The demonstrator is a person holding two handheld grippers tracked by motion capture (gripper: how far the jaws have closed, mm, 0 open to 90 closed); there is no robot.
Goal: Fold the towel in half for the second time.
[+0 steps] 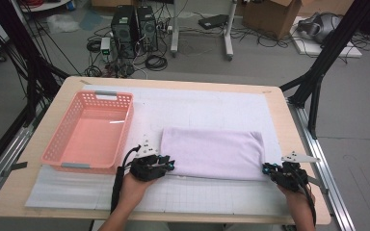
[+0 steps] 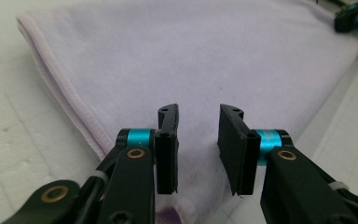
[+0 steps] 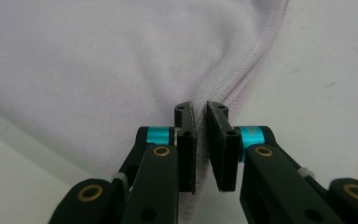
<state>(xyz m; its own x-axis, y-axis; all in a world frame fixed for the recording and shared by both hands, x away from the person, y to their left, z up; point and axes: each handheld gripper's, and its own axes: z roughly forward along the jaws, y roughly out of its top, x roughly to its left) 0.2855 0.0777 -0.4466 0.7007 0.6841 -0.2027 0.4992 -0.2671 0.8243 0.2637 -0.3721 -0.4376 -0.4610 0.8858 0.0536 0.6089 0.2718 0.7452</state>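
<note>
High view: we hold a gripper at each near corner of the folded lilac towel [image 1: 213, 153], its long axis running left to right.

Nearest us, our left gripper [image 1: 166, 163] sits at the towel's near left corner; in the left gripper view its jaws stand apart over the cloth, pads not pressing, so it has let go or not yet bitten. Our right gripper [image 1: 268, 169] is at the near right corner, and in the right gripper view its jaws are clenched on the towel's hemmed edge [image 3: 242, 84]. Both hands lie equally close, the towel stretching away from them. Beyond its far edge the white mat [image 1: 197, 103] offers open room for folding; the pink basket [image 1: 58, 144] stands just beside the towel's left end.
</note>
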